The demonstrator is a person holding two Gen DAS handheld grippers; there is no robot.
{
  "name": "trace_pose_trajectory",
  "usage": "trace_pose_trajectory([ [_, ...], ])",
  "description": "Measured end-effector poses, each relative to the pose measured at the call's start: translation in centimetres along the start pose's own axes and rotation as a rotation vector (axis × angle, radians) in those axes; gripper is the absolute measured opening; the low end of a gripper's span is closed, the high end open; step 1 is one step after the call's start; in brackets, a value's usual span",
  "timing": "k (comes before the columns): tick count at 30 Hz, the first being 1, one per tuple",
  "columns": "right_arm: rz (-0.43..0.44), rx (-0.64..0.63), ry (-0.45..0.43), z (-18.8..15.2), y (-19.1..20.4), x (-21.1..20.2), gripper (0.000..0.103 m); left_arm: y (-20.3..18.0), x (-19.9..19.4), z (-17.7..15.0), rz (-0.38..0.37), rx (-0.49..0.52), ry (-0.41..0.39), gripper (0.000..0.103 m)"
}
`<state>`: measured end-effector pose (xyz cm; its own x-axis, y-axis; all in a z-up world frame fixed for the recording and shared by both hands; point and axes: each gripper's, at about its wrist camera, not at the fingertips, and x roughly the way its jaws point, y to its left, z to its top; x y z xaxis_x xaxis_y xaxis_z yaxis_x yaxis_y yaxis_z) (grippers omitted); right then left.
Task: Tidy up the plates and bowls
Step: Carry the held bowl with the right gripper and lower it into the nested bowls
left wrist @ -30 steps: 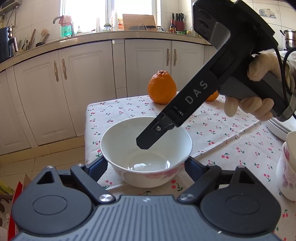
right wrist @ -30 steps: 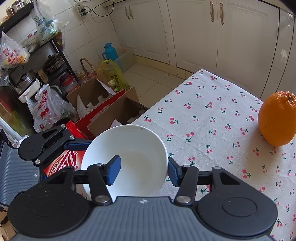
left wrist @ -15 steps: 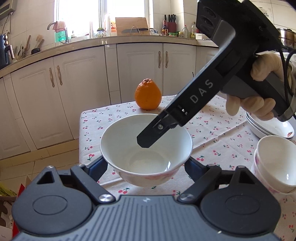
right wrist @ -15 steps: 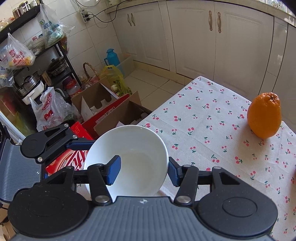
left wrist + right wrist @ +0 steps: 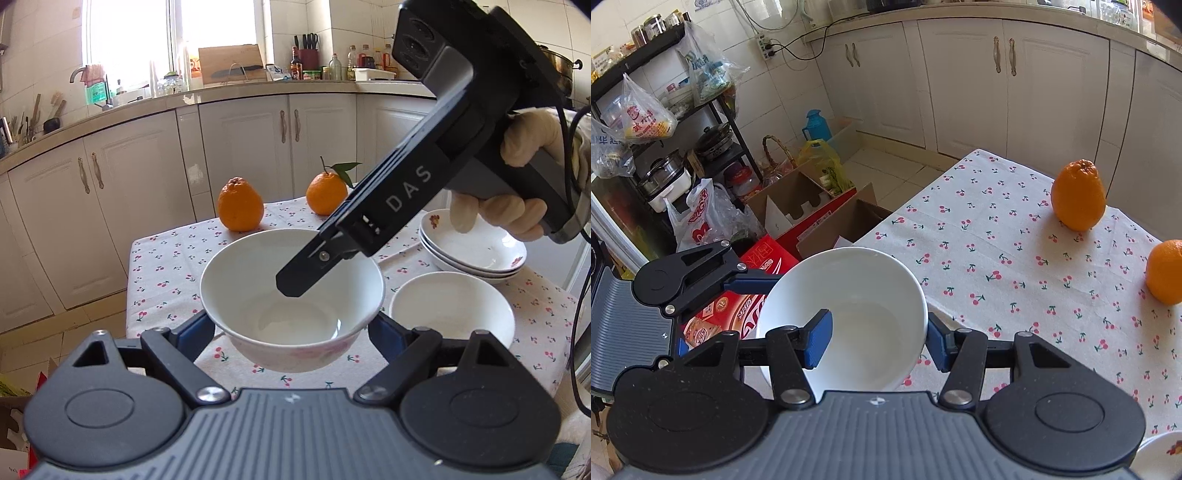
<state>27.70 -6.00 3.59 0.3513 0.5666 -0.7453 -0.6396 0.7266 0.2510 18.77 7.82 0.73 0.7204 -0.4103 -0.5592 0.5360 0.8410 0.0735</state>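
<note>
A white bowl with a pink pattern outside is held in the air above the table's near-left corner. My left gripper cradles it from both sides under the rim. My right gripper is shut on the bowl's wall, one finger inside, one outside; it shows in the left wrist view reaching in from the upper right. A second white bowl stands on the table to the right. A stack of shallow plates sits behind it.
The table has a cherry-print cloth. Two oranges stand at its far side. Cardboard boxes and bags lie on the floor left of the table. White cabinets stand beyond.
Both grippers have lifted the bowl off the table and carried it rightward. The second bowl, the plate stack and the second orange have come into view.
</note>
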Motion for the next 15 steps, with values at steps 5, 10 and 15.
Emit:
trace_pose_trajectory([
  [5, 0.006, 0.002, -0.014, -1.9, 0.6, -2.1, 0.059, -1.9, -1.3, -0.1, -0.014, 0.005, 0.006, 0.09],
  [10, 0.002, 0.01, -0.023, -3.6, 1.0, -3.5, 0.06, -3.4, -2.3, 0.0, -0.025, 0.017, 0.005, 0.09],
  [15, -0.001, 0.017, -0.036, -5.2, 1.0, -4.8, 0.06, -4.8, -2.8, 0.0, -0.036, 0.031, 0.004, 0.09],
])
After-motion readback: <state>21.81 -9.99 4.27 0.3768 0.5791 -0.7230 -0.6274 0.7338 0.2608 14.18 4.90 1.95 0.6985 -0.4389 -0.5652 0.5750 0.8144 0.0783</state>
